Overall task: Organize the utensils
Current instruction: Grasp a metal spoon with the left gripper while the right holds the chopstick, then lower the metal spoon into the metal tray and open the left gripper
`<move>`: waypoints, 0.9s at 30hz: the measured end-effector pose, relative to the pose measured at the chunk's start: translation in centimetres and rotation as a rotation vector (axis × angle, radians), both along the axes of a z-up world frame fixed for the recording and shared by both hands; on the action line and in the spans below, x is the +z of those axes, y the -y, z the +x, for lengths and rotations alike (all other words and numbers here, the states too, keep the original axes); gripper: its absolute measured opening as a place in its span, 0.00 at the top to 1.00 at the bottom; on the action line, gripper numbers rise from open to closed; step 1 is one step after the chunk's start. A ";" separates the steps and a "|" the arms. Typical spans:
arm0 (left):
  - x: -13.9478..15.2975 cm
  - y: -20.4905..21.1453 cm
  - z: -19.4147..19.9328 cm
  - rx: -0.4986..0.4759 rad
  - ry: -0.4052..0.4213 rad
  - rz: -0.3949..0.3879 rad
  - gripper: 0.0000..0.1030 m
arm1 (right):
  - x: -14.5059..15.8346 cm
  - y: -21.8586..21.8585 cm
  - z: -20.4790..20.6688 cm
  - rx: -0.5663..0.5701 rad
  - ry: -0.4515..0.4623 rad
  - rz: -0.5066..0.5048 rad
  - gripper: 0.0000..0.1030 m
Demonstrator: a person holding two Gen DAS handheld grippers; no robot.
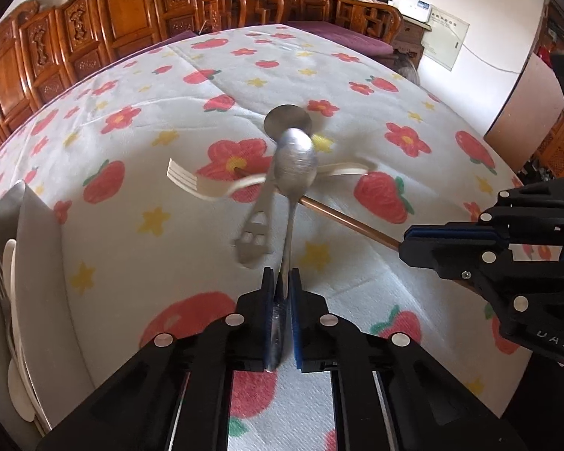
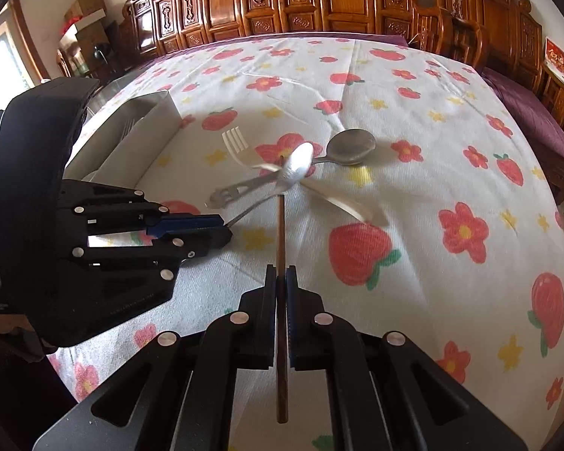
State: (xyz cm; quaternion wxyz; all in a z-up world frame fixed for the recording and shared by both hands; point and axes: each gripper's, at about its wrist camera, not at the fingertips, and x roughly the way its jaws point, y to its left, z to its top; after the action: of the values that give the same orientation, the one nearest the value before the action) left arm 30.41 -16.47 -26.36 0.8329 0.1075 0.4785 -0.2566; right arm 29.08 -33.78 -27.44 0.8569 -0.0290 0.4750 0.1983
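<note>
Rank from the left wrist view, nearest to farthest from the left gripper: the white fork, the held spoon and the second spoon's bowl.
1. Held spoon, clamped in the left gripper.
2. White fork, ahead, left of centre.
3. Second spoon's bowl, farthest, straight ahead.

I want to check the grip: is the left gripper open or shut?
Shut: the left gripper pads press the spoon handle between them.
</note>
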 end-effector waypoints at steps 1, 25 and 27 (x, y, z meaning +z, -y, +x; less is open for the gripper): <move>0.0 0.0 -0.1 -0.003 0.001 -0.001 0.94 | 0.0 0.1 0.0 -0.001 -0.001 0.002 0.94; 6.4 -3.3 -3.7 0.048 0.112 -0.011 0.95 | 0.4 0.3 -3.0 -0.006 -0.029 -0.041 0.94; 7.6 -4.0 -3.9 0.064 0.129 -0.013 0.95 | 1.1 0.2 -3.6 -0.002 -0.020 -0.044 0.94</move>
State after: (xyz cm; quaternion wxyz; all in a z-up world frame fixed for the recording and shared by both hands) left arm 26.53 -12.43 -18.77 0.8703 0.1031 0.4254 -0.2256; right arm 25.46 -33.98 -26.30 0.8513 -0.0453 0.4881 0.1870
